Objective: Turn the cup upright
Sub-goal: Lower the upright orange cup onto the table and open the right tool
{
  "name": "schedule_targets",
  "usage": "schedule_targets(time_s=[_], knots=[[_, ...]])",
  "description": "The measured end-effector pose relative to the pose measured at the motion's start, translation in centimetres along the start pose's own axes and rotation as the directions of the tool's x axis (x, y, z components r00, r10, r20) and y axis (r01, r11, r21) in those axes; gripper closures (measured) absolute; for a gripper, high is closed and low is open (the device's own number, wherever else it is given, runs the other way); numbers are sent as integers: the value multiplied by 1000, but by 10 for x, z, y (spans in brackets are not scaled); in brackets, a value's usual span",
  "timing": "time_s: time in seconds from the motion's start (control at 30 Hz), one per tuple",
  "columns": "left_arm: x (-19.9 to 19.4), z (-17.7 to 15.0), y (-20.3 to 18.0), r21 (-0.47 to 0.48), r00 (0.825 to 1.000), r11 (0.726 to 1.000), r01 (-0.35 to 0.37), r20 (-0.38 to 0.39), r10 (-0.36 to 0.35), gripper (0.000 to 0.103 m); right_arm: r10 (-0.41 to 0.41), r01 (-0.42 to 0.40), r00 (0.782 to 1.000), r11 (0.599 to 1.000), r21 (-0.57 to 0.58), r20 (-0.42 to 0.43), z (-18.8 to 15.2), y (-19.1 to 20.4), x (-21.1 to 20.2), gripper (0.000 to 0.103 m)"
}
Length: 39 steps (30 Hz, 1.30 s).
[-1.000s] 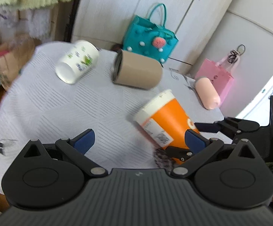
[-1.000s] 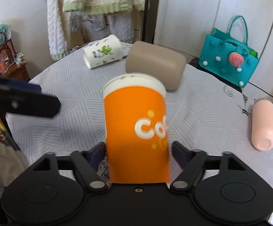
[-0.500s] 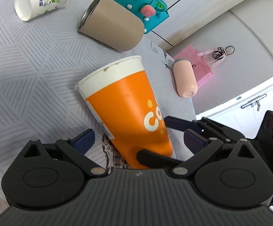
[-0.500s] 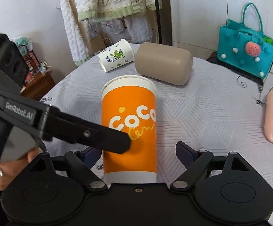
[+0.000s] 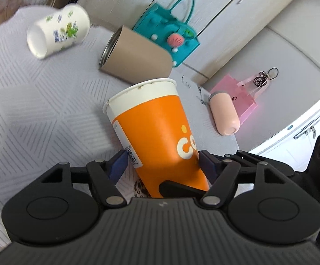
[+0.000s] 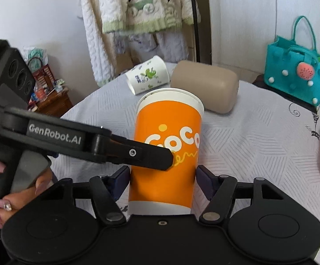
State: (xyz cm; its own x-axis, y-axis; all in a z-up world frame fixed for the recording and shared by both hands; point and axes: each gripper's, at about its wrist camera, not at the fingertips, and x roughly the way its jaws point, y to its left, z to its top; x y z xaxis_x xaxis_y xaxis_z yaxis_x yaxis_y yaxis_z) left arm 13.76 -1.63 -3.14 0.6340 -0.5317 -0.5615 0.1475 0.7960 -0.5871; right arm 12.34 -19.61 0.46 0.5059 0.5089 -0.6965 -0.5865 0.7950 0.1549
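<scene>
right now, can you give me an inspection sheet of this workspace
surface: round table under a grey patterned cloth.
job's things: orange paper cup upright, rim up; white floral cup, tan tumbler and pink bottle lie on their sides.
clutter: nothing seen.
grippers: right claw pads at the orange cup's sides; left claw around it, one finger across its front; contact unclear for both.
cables: nothing seen.
surroundings: teal bag, pink bag, hanging knitwear, cupboard doors.
</scene>
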Motion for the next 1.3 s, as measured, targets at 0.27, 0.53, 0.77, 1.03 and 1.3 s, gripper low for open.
schedule_targets(time_s=[0.27, 0.53, 0.77, 1.03, 1.3], knots=[[-25, -2, -21, 231, 987, 972, -42, 162, 4, 35, -45, 57, 985, 996, -69, 169, -6, 15, -11, 32], [-28, -10, -28, 388, 960, 911, -137, 278, 26, 37, -161, 230, 931, 955, -185, 326, -19, 40, 5, 32], [-27, -13, -29, 436, 954, 888, -146, 301, 10, 38, -202, 246, 920, 965, -93, 335, -16, 32, 27, 33], [-29, -7, -25, 438, 949, 888, -141, 315, -4, 38, -192, 239, 918, 966, -96, 348, -9, 32, 32, 33], [-20, -6, -13, 407, 959, 904, -132, 283, 12, 38, -202, 246, 924, 964, -102, 325, -5, 32, 44, 33]])
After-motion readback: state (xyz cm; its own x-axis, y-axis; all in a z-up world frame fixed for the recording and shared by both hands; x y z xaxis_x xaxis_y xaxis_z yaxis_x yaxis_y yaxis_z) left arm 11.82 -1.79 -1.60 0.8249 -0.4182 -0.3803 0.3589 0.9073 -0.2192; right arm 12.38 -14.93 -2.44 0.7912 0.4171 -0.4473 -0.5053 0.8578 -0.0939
